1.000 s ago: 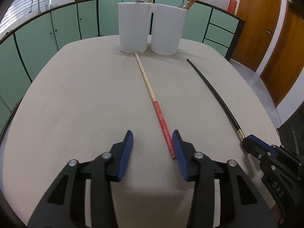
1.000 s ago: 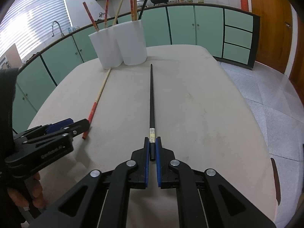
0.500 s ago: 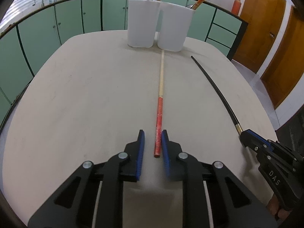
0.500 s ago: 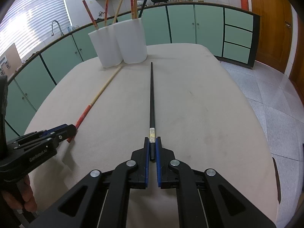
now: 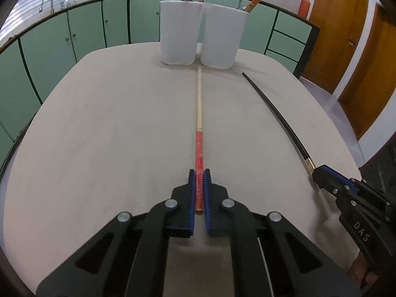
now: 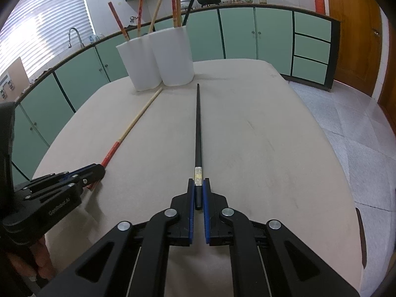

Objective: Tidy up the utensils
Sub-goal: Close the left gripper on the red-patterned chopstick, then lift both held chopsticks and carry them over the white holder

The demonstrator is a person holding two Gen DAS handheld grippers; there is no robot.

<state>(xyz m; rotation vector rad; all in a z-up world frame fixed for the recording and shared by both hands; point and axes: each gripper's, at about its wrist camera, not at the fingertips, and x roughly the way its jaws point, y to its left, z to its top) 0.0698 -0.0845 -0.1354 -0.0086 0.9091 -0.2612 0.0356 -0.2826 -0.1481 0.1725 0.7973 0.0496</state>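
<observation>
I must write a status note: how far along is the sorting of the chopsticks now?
Done: several chopsticks stand in the two white holders. In hand: the left gripper has just closed on the red-handled chopstick, and the right gripper clamps the black chopstick. Left: both lie on the table, unlifted.

The left gripper (image 5: 199, 176) has just closed its jaws — pads now clamp the red-handled chopstick (image 5: 199, 146). The chopstick has swung round — now in line with the fingers.
</observation>
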